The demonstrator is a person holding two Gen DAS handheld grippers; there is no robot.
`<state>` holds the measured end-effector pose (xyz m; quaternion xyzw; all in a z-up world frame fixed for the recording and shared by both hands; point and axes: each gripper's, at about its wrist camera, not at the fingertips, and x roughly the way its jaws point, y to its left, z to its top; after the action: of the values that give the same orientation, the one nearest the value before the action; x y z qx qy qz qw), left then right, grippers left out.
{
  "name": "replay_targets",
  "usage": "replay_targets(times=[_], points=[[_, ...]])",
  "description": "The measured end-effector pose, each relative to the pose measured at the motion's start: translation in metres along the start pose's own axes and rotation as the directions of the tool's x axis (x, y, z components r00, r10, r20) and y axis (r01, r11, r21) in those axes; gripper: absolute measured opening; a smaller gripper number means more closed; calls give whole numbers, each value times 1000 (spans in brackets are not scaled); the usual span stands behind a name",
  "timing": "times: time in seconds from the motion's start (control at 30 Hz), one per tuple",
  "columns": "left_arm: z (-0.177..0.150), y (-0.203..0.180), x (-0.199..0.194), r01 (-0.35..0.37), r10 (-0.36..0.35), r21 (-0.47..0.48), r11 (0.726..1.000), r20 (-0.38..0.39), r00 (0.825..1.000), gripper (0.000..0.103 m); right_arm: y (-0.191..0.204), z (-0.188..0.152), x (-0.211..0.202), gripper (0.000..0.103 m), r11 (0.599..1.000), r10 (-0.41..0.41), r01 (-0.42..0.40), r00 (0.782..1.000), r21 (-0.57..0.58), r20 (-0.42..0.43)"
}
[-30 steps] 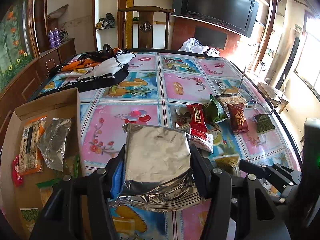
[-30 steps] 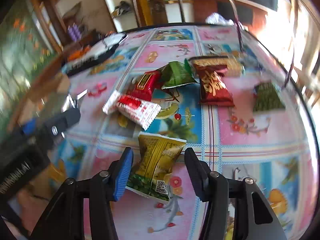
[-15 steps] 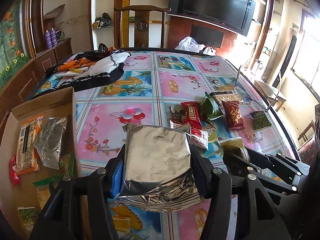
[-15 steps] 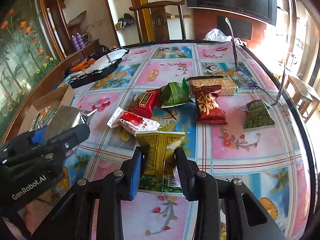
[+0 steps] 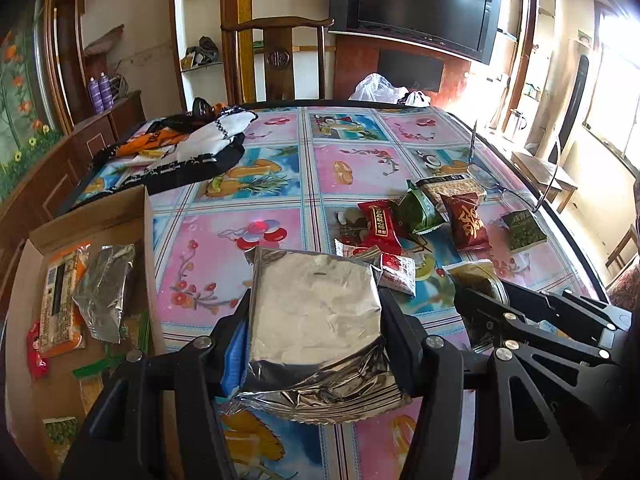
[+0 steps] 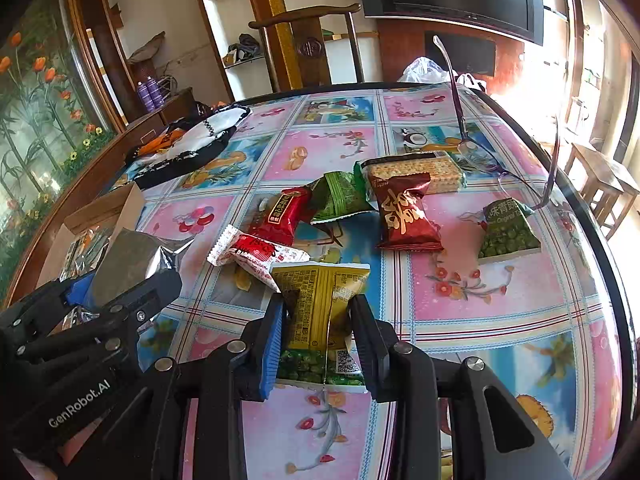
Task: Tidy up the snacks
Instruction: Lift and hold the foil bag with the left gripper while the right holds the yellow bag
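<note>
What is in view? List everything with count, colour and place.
table: one, pink-blue pattern, centre
box: one, brown, table's left edge
silver packets: two, one in box, one in left jaws
orange packet: one, in box
red packets: three, mid-table
green packets: two, mid-table and right
cracker pack: one, tan, behind them
yellow-green packet: one, in right jaws
cloth: one, black-white-orange, far left
glasses: one, far right
chair: one, brown, beyond table
television: one, black, wall
left gripper: one, black, jaws shut on silver packet
right gripper: one, black, jaws just closing on yellow-green packet
</note>
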<state>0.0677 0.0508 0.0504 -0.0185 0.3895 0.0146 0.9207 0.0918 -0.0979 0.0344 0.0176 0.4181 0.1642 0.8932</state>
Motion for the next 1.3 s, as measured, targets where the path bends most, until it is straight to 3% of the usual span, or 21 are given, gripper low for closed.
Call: replay_targets(times=[0.8,1.3], points=[[0,-5,-15,-70,67,36,997,79,995,57,-2,0,-3,36,1000,-15,15,1000,18,18],[4,5,-24,-56,56,-3,998,94,994,57,0,1,-9,36,1000,6,-7,999,17,51]])
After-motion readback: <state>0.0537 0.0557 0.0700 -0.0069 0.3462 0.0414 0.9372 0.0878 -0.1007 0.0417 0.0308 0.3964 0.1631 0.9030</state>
